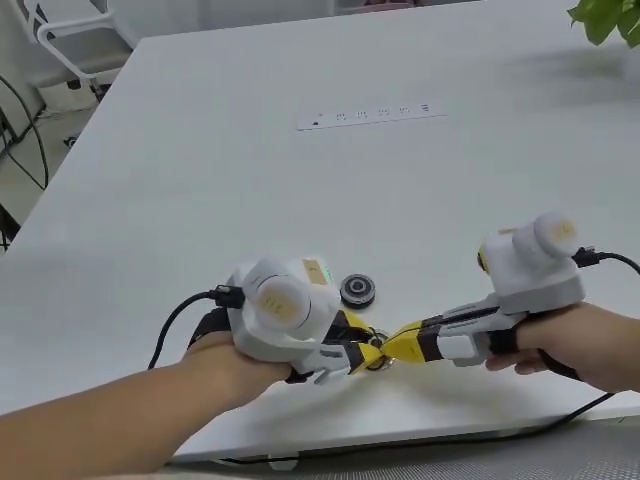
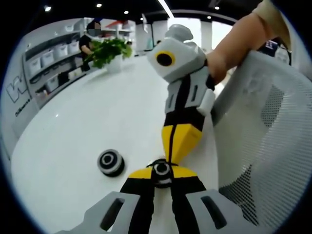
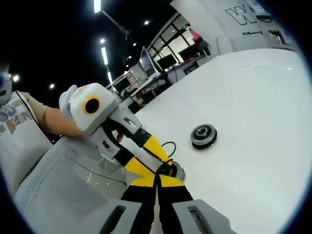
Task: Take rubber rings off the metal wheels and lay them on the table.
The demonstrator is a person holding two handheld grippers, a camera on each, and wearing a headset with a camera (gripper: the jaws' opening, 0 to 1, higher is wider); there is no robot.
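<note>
Near edge of table (image 1: pixel 200 180): left gripper (image 1: pixel 366 356) and right gripper (image 1: pixel 388 351) meet tip to tip, a wheel (image 1: pixel 376 361) between their tips. A second wheel (image 1: pixel 357 290) lies on the table just behind them. Socket strip (image 1: pixel 370 117) sits further back, centre. Plant (image 1: pixel 605 18) at far right corner.

Wheel (image 1: pixel 376 361) half-hidden (behind jaws)

White worktop (image 1: pixel 300 180). Left gripper (image 1: pixel 362 352) and right gripper (image 1: pixel 395 348) near front edge, each in a hand. Yellow fingers (image 1: pixel 405 343) of both meet tip to tip at small metal wheel (image 1: pixel 377 360). Second wheel (image 1: pixel 357 290) lies flat just behind, apart. Socket strip (image 1: pixel 372 116) mid-worktop. Plant leaves (image 1: pixel 605 18) top right, chair (image 1: pixel 70 40) top left.
</note>
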